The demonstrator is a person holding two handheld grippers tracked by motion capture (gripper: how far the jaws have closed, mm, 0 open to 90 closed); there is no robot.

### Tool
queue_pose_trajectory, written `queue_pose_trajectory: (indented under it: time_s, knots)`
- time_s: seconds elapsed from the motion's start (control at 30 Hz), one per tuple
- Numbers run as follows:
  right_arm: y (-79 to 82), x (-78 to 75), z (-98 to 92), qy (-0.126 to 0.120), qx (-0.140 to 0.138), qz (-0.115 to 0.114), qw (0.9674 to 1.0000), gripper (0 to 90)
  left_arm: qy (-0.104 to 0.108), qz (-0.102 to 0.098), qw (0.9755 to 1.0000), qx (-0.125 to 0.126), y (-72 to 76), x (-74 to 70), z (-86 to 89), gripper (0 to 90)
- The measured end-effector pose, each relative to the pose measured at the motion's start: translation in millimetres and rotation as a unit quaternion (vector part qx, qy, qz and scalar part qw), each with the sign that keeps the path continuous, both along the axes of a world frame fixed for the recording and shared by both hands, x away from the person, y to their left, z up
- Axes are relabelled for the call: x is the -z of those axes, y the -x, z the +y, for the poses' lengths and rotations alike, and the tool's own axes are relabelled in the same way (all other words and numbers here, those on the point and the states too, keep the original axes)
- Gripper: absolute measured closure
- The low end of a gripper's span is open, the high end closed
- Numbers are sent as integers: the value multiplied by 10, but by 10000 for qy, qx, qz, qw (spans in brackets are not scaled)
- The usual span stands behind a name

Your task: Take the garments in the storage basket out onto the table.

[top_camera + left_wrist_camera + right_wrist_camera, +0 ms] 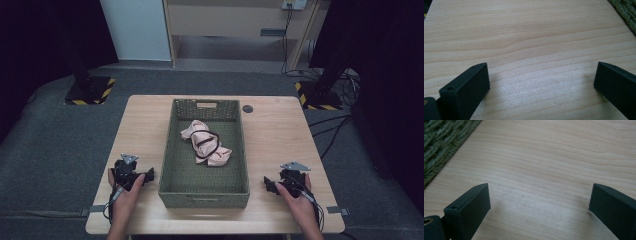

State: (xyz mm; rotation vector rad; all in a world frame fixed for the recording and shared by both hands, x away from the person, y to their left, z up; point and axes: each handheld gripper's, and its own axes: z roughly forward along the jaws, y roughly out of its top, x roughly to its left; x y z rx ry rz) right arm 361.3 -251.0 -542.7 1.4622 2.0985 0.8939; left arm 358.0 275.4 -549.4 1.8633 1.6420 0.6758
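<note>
Both grippers, the left gripper [131,173] and the right gripper [286,181], rest on the table [280,135] at the near corners, jaws spread wide and holding nothing. Between them stands the green basket [204,192] with a crumpled pink cloth [205,142] inside. Nothing seems started yet; likely next is reaching in for the cloth
</note>
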Motion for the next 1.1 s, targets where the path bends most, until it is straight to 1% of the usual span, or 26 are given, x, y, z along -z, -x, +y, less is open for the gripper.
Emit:
queue_pose_trajectory:
  time_s: [0.13,0.3,0.47,0.53,0.7,0.73,0.77,0.8,0.93,0.97,1.0,1.03,1.1]
  knots:
    - [56,-44,2,40,-61,-30,10000,33,-1,1,10000,1,0,0,0,0]
    - [129,-165,1,30,-91,-98,9999,34,-1,0,10000,1,0,0,0,0]
    - [192,-331,27,29,-213,-225,9995,35,0,0,10000,1,0,0,0,0]
    - [212,-401,42,-22,-240,-258,9994,35,1,0,10000,0,0,0,0,0]
    - [253,-603,106,-42,-333,-379,9987,33,0,1,10000,1,0,0,0,0]
    - [253,-603,106,-42,-333,-379,9987,33,0,1,10000,1,0,0,0,0]
    - [262,-649,122,-35,-341,-400,9986,32,-1,0,10000,1,0,0,0,0]
    - [277,-739,153,16,-368,-460,9983,31,-1,0,10000,1,0,0,0,0]
    - [287,-901,216,-18,-440,-551,9975,31,-1,0,10000,1,0,0,0,0]
    - [287,-901,216,-18,-440,-551,9975,31,-1,0,10000,1,0,0,0,0]
    - [286,-931,232,27,-468,-583,9972,31,0,-1,10000,1,0,0,0,0]
    - [280,-981,260,12,-498,-599,9970,31,-2,0,10000,2,0,0,1,0]
    - [274,-1030,283,1,-532,-630,9966,30,-1,0,10000,1,0,0,0,0]
